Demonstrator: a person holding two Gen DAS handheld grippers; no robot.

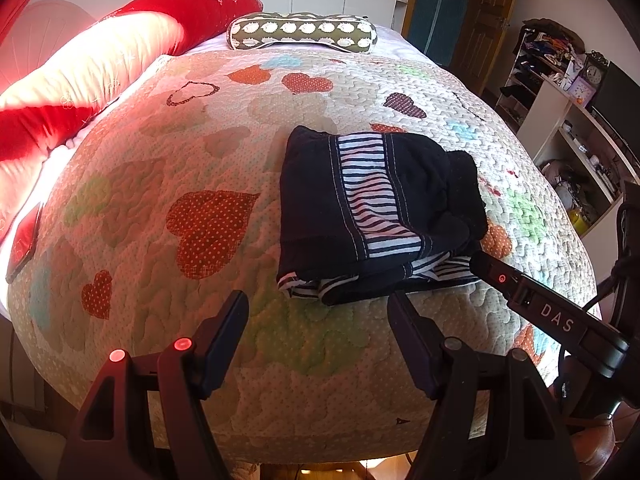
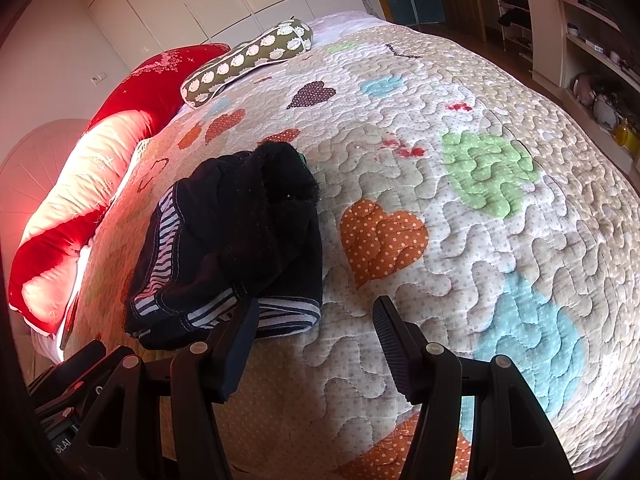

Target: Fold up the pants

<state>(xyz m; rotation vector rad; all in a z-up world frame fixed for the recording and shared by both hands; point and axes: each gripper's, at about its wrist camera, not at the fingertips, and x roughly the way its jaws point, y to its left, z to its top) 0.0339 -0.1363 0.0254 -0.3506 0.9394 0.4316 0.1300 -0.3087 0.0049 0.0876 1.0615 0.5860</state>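
Pants (image 1: 376, 208) lie on the bed's quilt (image 1: 168, 208), right of centre in the left wrist view, already bundled into a compact, roughly square stack: dark navy fabric with a striped white-and-navy band running across the top layer, striped edges showing at the near hem. Top layer at the far right corner is bunched and lumpy, not flat. Left gripper (image 1: 318, 324) hangs just short of the near edge of the stack, fingers spread wide, nothing between them. Right gripper (image 2: 316, 330) likewise spread wide and empty; its left finger (image 2: 240, 344) sits at the near right corner of the pants (image 2: 236, 236), overlapping the hem in the right wrist view, contact or not cannot be told. Judgement: fabric is soft, light knit, limp, no stiffness of its own; layers will slide on each other and the stack will sag or unroll if lifted from one point. Quilt is textured, so some drag when sliding. Best hold: pinch through all layers at the near hem corners, one gripper per corner, where stitched edges give the thickest bite. Avoid the bunched far corner, loose there. Green patterned cushion (image 1: 302, 34) and red pillow (image 1: 100, 72) well apart at the far side
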